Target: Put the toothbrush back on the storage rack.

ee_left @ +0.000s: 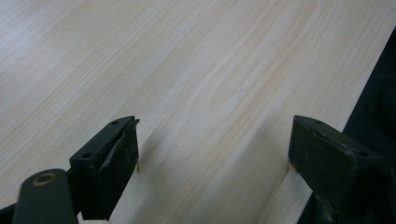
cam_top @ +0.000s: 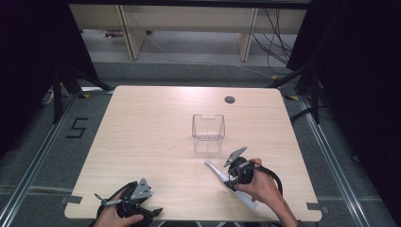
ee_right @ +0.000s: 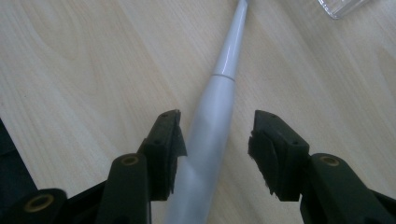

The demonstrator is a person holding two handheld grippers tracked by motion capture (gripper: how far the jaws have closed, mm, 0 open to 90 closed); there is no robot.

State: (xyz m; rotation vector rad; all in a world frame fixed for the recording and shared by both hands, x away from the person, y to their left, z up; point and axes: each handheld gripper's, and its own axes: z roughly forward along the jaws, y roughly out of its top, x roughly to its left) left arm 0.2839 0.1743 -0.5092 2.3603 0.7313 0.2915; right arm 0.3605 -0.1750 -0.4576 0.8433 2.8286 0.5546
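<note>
Straddling the long white plastic electric toothbrush (ee_right: pixel 212 135) on the table (ee_right: pixel 84 65), the right gripper (ee_right: pixel 217 140) stands apart, unclamped; centre the handle before squeezing.

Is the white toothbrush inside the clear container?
No, the white toothbrush lies on the table, apart from the clear container.

Grey floor (cam_top: pixel 189 71), black curtains (cam_top: pixel 28 56)
</note>
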